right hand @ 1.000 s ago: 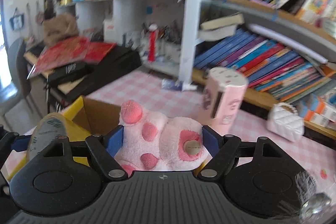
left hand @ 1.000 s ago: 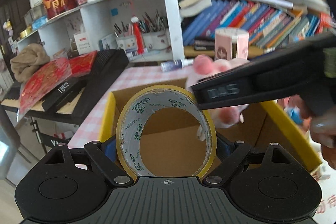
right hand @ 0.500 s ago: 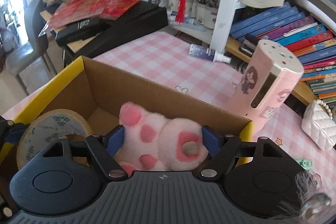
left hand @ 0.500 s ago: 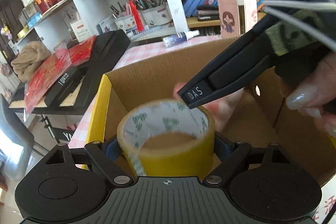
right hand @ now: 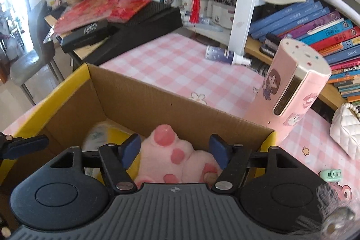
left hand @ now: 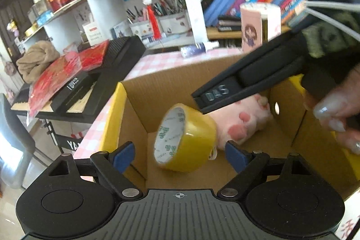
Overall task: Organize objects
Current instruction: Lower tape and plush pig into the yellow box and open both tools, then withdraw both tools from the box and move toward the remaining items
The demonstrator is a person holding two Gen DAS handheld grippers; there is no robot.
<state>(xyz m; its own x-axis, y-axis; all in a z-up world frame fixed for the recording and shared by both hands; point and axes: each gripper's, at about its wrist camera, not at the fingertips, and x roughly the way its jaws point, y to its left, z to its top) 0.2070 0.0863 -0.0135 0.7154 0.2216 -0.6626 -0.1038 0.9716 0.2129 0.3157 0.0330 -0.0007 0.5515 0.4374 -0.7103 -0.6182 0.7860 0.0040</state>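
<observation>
Box (left hand: 171, 87) on the checked table already takes both items. The left gripper (left hand: 178, 155) stands wide, its pads clear of the tape (left hand: 189, 138), which lies tilted on the box floor. The right gripper (right hand: 174, 150) has just been opening around the plush (right hand: 177, 159); its pads look slack, the toy resting in the box beside the tape. Judged step: release. Next, both tongs should lift straight out, then seek another of the loose things, perhaps the spray bottle (right hand: 225, 55).

The box (right hand: 157, 109) is open above, but tape (left hand: 186, 138) and a plush (right hand: 177, 161) fill its floor. Beyond its far wall the tablecloth (right hand: 171, 64) lies bare; a pink canister (right hand: 290, 91) crowds its right corner.
</observation>
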